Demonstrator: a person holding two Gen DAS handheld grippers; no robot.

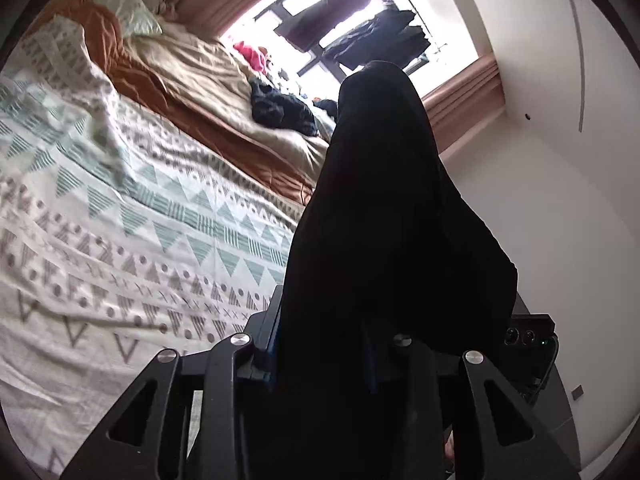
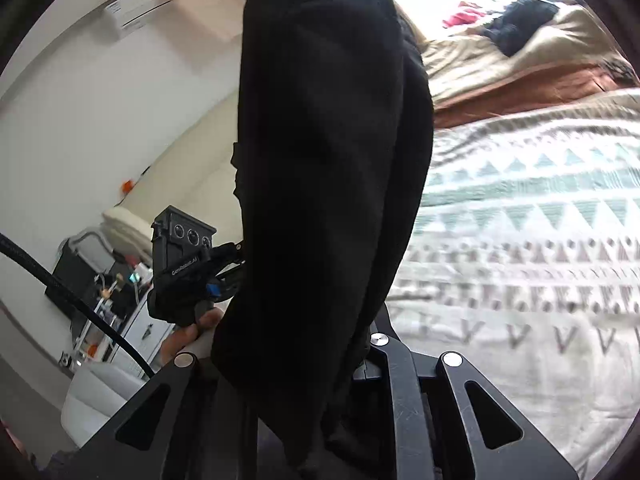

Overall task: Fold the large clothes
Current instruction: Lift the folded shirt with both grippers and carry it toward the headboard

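Two grippers hold up one black garment (image 1: 384, 208) over the bed.

The left gripper (image 1: 340, 344) and the right gripper (image 2: 352, 356) each pinch the black cloth, which hangs in the air. One patterned blanket (image 1: 120, 216) covers the bed, and one other dark pile of clothes (image 1: 280, 110) lies on one tan blanket (image 1: 200, 72).

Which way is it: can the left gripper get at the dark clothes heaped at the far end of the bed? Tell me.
Probably not yet. The left gripper is shut on a black garment that hangs before it, and the dark heap lies far across the bed.
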